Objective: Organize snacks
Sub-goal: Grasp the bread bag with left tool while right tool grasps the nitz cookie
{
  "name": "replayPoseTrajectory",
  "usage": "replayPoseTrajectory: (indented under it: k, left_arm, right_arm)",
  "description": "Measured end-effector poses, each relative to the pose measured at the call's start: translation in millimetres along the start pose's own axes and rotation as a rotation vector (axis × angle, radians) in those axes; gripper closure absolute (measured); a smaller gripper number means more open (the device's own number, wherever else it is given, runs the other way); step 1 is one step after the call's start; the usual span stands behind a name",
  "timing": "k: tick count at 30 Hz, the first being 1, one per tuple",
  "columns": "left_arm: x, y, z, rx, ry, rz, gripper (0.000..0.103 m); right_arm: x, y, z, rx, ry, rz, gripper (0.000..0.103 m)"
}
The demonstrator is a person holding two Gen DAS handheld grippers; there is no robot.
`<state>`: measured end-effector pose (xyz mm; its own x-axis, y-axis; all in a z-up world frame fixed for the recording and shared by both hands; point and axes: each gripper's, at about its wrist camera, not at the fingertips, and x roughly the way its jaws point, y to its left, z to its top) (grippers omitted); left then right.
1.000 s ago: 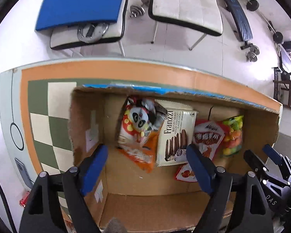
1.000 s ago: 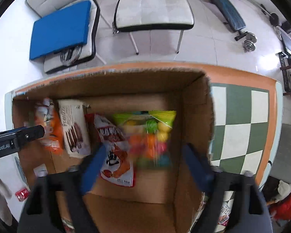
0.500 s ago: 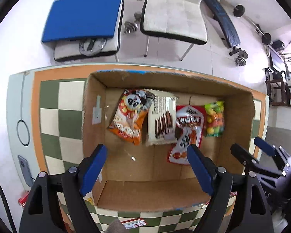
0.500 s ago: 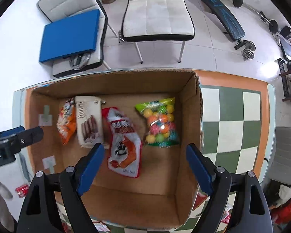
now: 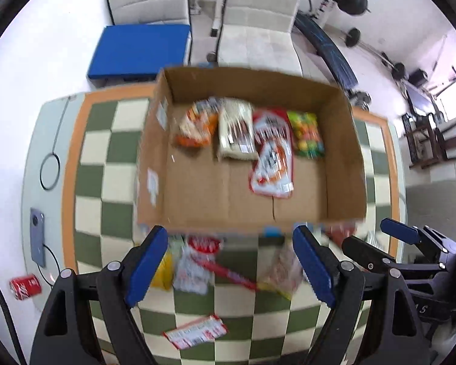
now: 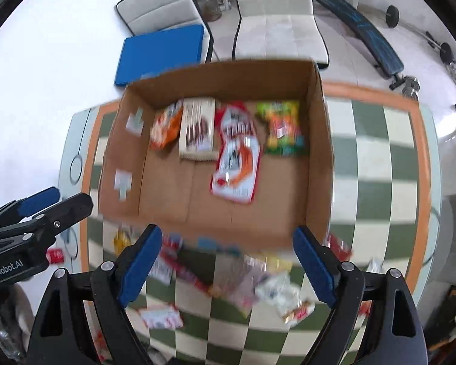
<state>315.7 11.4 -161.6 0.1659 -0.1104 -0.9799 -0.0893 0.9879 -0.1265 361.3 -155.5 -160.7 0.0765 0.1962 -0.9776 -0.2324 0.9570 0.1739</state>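
Note:
An open cardboard box (image 5: 155,158) (image 6: 319,152) stands on the green-and-cream checkered table (image 5: 106,152). Along its far side lie an orange bag (image 5: 194,127), a white biscuit pack (image 5: 235,132), a red pack (image 5: 272,155) and a green candy bag (image 5: 307,133). Several loose snack packs (image 5: 194,270) (image 6: 288,295) are scattered on the table in front of the box, all blurred. My left gripper (image 5: 229,237) hangs open and empty above them, pointing down. Beside it, my right gripper (image 6: 228,234) is also open with nothing between its blue pads.
A flat red-and-white pack (image 5: 196,331) lies nearest the table's front. A phone (image 5: 37,237) and a red can (image 5: 25,286) sit at the left edge. Beyond the table are two white chairs (image 5: 258,39), a blue cushion (image 5: 139,48) and a weight bench (image 6: 361,27).
Both grippers have risen and drawn back from over the box's inside to its near side. The whole box and the loose snacks in front now show. Both stayed open.

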Motion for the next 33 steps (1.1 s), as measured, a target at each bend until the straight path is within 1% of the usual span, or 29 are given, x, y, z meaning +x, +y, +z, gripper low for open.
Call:
replayPoseTrajectory:
  k: [3,4,6,8,10,11,15,19,21,25,28,30,33]
  left_arm:
    - [15.0,-13.7,-34.0,0.036,0.022,0.018,0.019]
    - [21.7,-17.1,-44.4,0.038,0.023,0.009,0.019]
    - [42.4,-29.0,-65.4,0.048,0.075,-0.004,0.019]
    - [61.2,-39.6,-75.5,0.057,0.110,-0.009,0.019]
    - [79.9,-53.5,-79.6,0.071,0.136,0.001,0.019]
    - [90.1,-62.8,-81.1,0.086,0.150,0.006,0.019]
    - [126.2,-99.0,-78.9,0.168,0.189,0.063,0.019]
    - [159.5,-125.8,-73.8,0.236,0.230,0.119,0.019]
    - [174.0,-137.2,-73.0,0.271,0.252,0.149,0.019]
    - [198.0,-152.1,-73.8,0.331,0.287,0.209,0.019]
    - [210.6,-162.3,-74.7,0.345,0.316,0.206,0.019]
    - [213.2,-169.7,-75.2,0.356,0.308,0.221,0.019]
    - [215.8,-179.4,-76.4,0.364,0.300,0.222,0.019]
  right_arm:
    - [10.4,-14.1,-38.1,0.003,0.056,0.009,0.013]
    - [16.5,-20.3,-49.7,0.000,0.080,0.000,0.013]
    - [31.2,-40.1,-73.0,0.006,0.116,-0.036,0.013]
    - [43.3,-63.9,-88.5,0.035,0.147,-0.066,0.013]
    - [54.7,-89.6,-100.3,0.080,0.172,-0.067,0.013]
    - [59.7,-103.6,-104.3,0.104,0.184,-0.081,0.013]
    - [65.7,-150.4,-111.4,0.151,0.211,-0.124,0.013]
    - [65.5,-193.3,-114.3,0.201,0.230,-0.178,0.013]
    - [67.0,-213.9,-116.1,0.255,0.237,-0.194,0.013]
    - [76.7,-247.1,-118.8,0.379,0.242,-0.159,0.013]
    - [89.4,-261.1,-117.1,0.444,0.246,-0.158,0.013]
    - [98.7,-269.8,-116.8,0.486,0.254,-0.142,0.013]
    - [114.8,-277.9,-116.6,0.523,0.278,-0.131,0.013]
